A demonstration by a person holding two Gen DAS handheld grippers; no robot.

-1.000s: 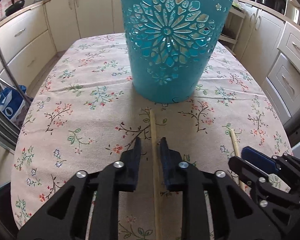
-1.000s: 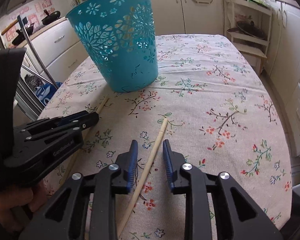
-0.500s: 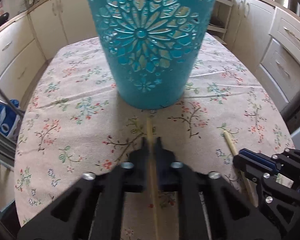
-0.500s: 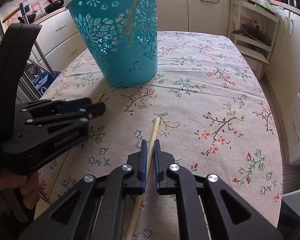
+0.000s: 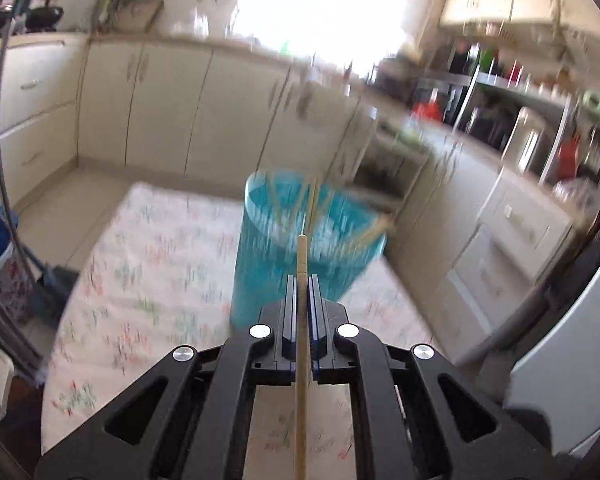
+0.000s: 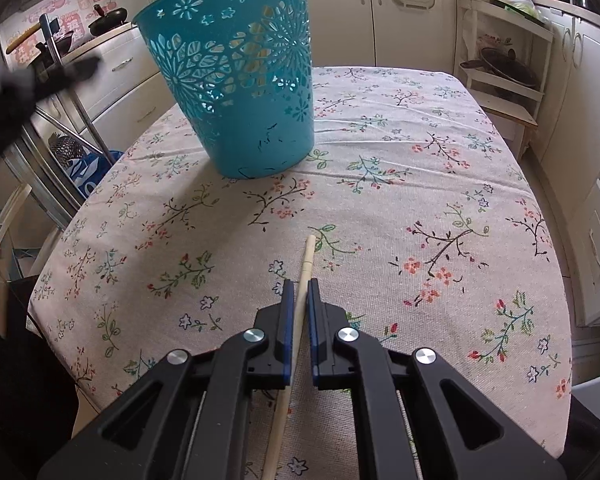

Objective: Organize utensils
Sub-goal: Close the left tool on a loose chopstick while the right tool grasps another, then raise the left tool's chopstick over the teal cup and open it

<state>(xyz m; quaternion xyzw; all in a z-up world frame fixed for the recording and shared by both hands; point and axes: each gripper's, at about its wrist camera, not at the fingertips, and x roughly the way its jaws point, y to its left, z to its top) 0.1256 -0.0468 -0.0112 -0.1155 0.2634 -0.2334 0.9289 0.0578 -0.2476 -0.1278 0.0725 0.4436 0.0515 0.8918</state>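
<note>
A teal cut-out basket [image 6: 239,80] stands on the flowered tablecloth [image 6: 420,184]. In the blurred left wrist view the basket [image 5: 267,256] is seen from above with several sticks inside. My left gripper [image 5: 301,280] is shut on a wooden chopstick [image 5: 302,252], held high above the table and pointing at the basket's mouth. My right gripper [image 6: 301,286] is shut on a second wooden chopstick [image 6: 307,258], low over the cloth in front of the basket. The left gripper shows as a dark blur at the upper left of the right wrist view [image 6: 39,80].
Cream kitchen cabinets [image 6: 400,12] run round the table. A white rack with a pan [image 6: 504,68] stands at the back right. A metal rack and a blue bag [image 6: 87,168] are off the table's left edge.
My left gripper has shut on its chopstick and lifted it fast from the cloth to above the basket. My right gripper has shut on its chopstick and stays low.
</note>
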